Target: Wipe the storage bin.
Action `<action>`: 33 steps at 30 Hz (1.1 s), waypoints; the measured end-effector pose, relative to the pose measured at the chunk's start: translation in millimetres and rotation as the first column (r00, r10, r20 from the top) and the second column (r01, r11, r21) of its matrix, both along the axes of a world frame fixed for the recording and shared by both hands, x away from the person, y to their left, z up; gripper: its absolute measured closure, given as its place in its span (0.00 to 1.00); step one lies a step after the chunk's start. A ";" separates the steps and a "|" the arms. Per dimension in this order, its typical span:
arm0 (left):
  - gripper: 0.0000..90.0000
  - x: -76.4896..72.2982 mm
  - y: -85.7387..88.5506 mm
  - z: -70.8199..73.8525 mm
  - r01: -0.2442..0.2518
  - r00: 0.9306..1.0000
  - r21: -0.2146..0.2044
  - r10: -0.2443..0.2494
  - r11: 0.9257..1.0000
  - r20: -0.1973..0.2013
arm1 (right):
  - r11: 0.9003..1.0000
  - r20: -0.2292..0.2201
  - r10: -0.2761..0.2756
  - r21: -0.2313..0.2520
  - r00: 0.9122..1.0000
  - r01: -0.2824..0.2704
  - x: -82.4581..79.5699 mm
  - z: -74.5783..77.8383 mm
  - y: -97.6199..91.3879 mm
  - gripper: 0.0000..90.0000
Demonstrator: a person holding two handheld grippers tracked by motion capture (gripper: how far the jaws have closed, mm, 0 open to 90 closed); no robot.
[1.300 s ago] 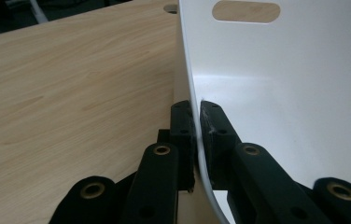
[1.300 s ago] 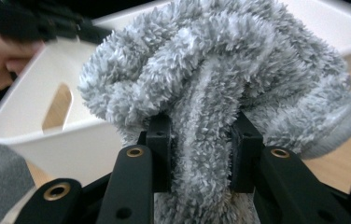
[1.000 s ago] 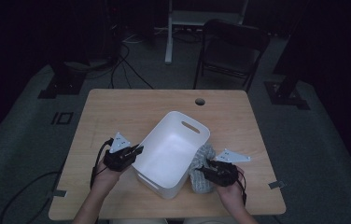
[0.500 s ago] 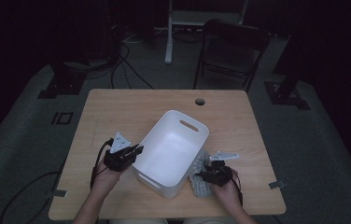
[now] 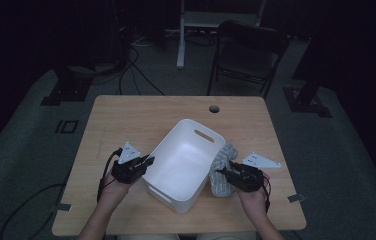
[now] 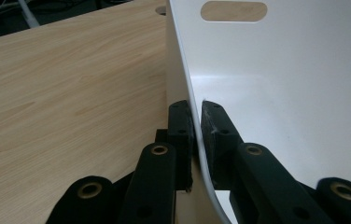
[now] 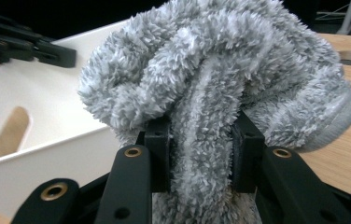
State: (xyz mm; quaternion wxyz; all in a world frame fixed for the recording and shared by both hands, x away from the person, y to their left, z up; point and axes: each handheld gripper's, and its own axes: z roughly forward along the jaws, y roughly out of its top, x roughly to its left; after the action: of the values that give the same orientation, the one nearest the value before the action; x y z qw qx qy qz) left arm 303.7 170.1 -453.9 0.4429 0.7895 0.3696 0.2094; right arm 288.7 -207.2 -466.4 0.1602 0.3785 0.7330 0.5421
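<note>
We keep the left gripper (image 5: 148, 161) clamped on the bin (image 5: 178, 170) wall at centre frame; our right gripper (image 5: 222, 172), pinching the grey towel (image 5: 221, 167), has lifted it slightly beside the bin at lower right; dropping it inside looks next.

A light wooden tabletop (image 5: 126, 120) carries the work, with a round cable hole (image 5: 214, 108) near its far edge. A white plastic bin (image 5: 186, 162) sits on it at an angle, a slot handle in its far wall. Just right of the bin is a fluffy grey sock (image 5: 221, 172).
</note>
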 end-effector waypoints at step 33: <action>0.93 0.2 -3.5 0.4 -0.017 1.000 0.003 0.017 1.000 0.001 | 0.993 -0.054 -0.074 0.091 0.996 0.079 32.2 6.1 -40.1 0.76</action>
State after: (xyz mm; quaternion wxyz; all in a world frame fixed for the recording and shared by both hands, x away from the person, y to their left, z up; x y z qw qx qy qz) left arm 303.9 166.6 -453.5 0.4402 0.7869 0.3756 0.2141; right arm 320.9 -247.2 -460.3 0.1447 0.4269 0.6956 0.5594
